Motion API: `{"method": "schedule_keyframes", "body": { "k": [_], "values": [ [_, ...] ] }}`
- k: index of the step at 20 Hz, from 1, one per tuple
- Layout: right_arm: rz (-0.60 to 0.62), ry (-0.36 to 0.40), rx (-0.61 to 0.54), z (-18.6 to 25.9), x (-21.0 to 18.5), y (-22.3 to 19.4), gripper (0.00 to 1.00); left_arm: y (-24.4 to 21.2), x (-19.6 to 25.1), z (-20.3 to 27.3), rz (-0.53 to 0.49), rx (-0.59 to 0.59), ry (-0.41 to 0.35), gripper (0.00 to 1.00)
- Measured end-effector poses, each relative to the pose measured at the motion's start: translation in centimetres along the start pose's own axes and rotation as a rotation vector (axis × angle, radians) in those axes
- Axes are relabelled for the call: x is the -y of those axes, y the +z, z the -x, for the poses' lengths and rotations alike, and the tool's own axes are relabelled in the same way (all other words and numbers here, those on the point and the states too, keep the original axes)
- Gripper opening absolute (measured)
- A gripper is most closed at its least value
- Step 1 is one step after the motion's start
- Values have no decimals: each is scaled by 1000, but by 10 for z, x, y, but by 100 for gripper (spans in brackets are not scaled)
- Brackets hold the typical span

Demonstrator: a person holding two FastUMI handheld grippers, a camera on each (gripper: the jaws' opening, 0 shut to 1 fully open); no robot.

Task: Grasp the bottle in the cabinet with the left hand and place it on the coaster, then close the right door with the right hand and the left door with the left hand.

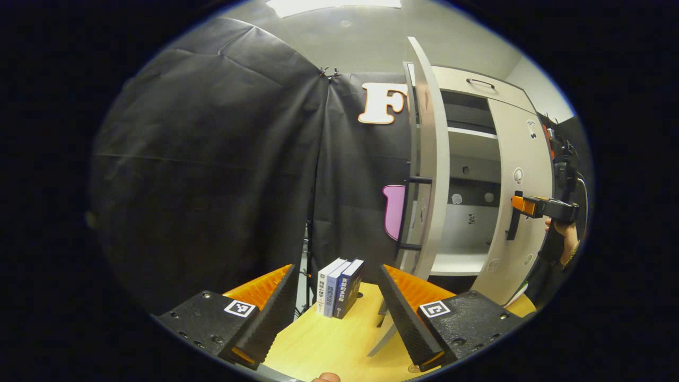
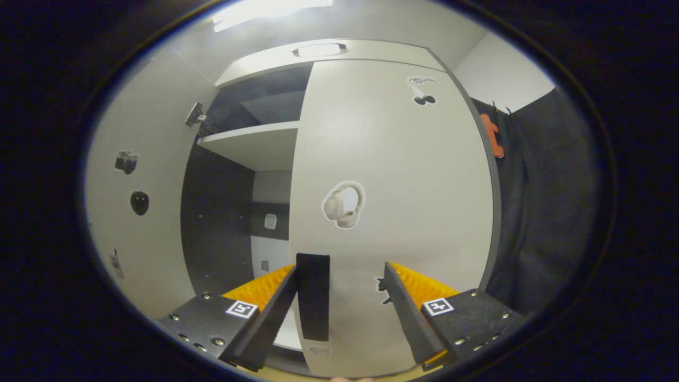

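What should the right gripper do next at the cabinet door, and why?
Probably keep pushing the right door toward the cabinet. The right gripper is open with the dark door handle between its fingers, and the door is nearly closed but a gap remains beside it. The left door stands wide open.

The left gripper [image 1: 337, 310], fingers apart, hovers over the wooden counter [image 1: 329, 345] facing three upright books [image 1: 339, 287], the cabinet's left door [image 1: 427, 180] open, the right gripper [image 1: 522, 205] at the right door's handle [image 1: 513, 217].
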State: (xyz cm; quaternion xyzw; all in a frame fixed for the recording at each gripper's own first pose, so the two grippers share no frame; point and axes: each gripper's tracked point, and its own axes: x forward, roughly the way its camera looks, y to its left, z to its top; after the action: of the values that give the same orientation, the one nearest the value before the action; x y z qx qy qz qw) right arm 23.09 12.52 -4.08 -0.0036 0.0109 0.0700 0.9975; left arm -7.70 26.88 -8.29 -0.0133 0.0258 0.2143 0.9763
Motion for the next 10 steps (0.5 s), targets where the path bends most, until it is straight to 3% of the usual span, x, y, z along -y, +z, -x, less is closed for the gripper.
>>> {"method": "schedule_keyframes", "body": {
  "k": [4,10],
  "values": [
    [62,-50,68,21,24,21,98,12,19,-19,-13,25,-65,97],
    [88,-92,6,43,52,2,97,25,36,-39,-41,48,-144,94]
  ]
}}
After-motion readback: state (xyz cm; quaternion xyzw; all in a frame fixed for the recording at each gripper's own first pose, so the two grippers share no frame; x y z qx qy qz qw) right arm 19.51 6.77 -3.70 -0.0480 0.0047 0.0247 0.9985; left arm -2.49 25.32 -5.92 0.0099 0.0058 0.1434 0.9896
